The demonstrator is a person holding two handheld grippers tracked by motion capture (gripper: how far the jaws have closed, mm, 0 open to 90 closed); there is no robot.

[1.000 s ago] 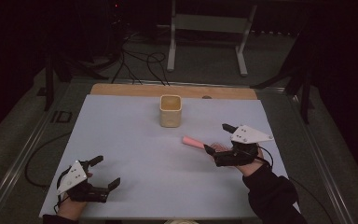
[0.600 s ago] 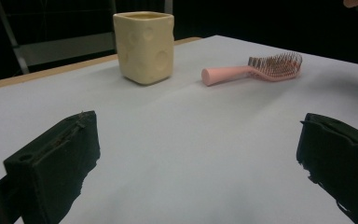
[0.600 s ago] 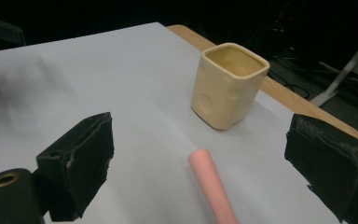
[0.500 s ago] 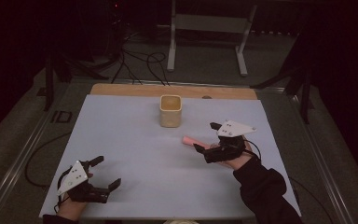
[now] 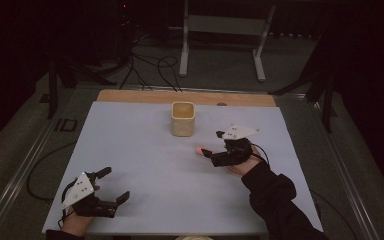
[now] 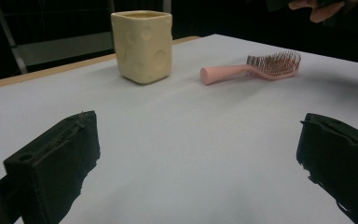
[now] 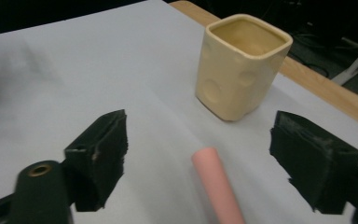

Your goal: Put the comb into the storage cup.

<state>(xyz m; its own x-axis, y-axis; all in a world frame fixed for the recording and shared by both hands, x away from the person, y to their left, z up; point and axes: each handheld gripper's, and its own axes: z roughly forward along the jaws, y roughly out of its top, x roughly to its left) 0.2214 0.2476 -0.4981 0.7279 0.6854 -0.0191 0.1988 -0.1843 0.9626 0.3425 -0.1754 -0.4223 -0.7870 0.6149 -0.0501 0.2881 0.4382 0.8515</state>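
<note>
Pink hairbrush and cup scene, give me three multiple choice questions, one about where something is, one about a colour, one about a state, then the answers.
1. Where does the pink hairbrush handle lie in the right gripper view?
A. Inside the cup
B. Between the right gripper jaws, on the table
C. Off the table

2. What colour is the cup?
A. Pale yellow
B. Blue
C. Black

3. How does the left gripper stand?
A. Shut on the hairbrush
B. Shut on the cup
C. Open, nothing between its jaws

Answers: 1 B, the pink handle lies on the white table with a jaw on either side, untouched. 2 A, its dimpled walls are cream yellow. 3 C, its jaws stand wide apart over bare table.
</note>
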